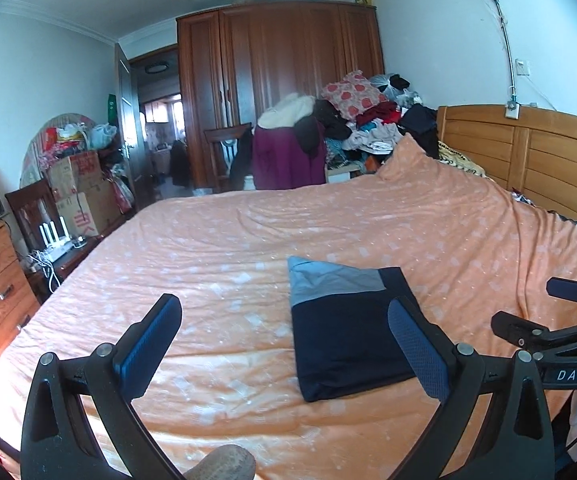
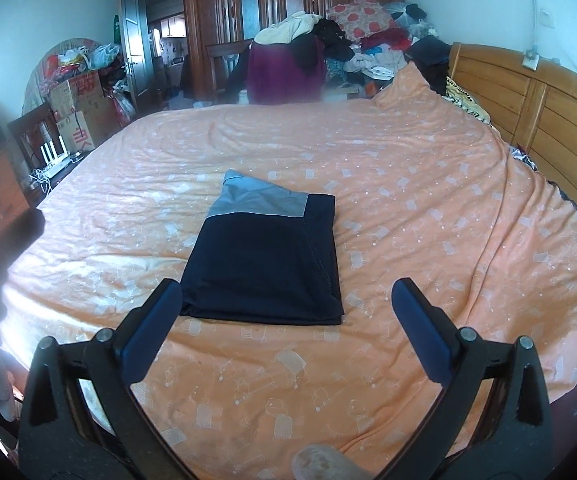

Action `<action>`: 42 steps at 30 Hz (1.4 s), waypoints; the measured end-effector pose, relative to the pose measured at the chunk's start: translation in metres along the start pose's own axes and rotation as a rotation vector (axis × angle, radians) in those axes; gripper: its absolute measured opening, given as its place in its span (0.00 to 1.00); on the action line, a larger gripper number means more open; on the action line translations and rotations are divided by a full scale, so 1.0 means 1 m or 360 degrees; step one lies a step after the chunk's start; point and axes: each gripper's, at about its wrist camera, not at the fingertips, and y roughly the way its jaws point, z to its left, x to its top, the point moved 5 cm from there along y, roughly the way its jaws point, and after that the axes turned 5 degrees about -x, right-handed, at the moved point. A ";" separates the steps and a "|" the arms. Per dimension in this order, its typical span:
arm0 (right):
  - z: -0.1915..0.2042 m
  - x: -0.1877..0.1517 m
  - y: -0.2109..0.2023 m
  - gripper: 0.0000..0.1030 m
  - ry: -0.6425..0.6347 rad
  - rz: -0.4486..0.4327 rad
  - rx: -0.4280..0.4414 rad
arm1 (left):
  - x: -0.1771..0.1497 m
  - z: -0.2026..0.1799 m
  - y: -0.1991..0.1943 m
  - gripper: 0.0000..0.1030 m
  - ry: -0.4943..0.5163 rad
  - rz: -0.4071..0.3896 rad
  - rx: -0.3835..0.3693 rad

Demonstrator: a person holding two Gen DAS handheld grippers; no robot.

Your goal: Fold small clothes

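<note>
Navy-and-grey folded garment (image 2: 264,256) lies centre frame on my orange bedspread (image 2: 408,208); my left tongs (image 1: 284,344) and right tongs (image 2: 286,320) both gape, empty.

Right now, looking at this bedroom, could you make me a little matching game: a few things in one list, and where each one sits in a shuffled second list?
Things:
1. folded navy and grey garment
2. orange patterned bedsheet
3. red flowered cushion
4. brown cardboard boxes

Places:
A. atop the clothes heap
B. stacked left of the bed
C. flat on the sheet
D. spread over the bed

Pairs: 1-C, 2-D, 3-A, 4-B
</note>
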 end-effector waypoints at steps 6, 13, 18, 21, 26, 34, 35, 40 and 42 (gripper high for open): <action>-0.002 0.003 -0.002 1.00 0.0026 0.0001 0.0013 | 0.002 -0.007 0.003 1.00 0.0001 0.0023 -0.0024; -0.002 0.005 -0.001 1.00 0.0031 0.0016 0.0028 | 0.008 -0.008 0.007 1.00 -0.0006 0.0028 -0.0031; -0.001 0.005 -0.001 1.00 0.0037 0.0021 0.0039 | 0.011 -0.009 0.007 1.00 -0.0006 0.0028 -0.0028; -0.003 0.005 0.000 1.00 0.0049 0.0026 0.0042 | 0.014 -0.009 0.008 1.00 0.0001 0.0027 -0.0028; -0.004 0.004 0.000 1.00 0.0054 0.0031 0.0050 | 0.016 -0.009 0.008 1.00 0.0003 0.0028 -0.0029; -0.003 0.005 0.001 1.00 0.0052 0.0036 0.0067 | 0.016 -0.009 0.009 1.00 0.0000 0.0024 -0.0027; -0.003 0.006 0.001 1.00 0.0051 0.0036 0.0070 | 0.016 -0.009 0.008 1.00 0.0001 0.0025 -0.0025; -0.001 0.007 0.001 1.00 0.0043 0.0033 0.0078 | 0.019 -0.010 0.009 1.00 0.0004 0.0023 -0.0023; -0.001 0.007 0.001 1.00 0.0044 0.0033 0.0079 | 0.019 -0.010 0.009 1.00 0.0006 0.0022 -0.0024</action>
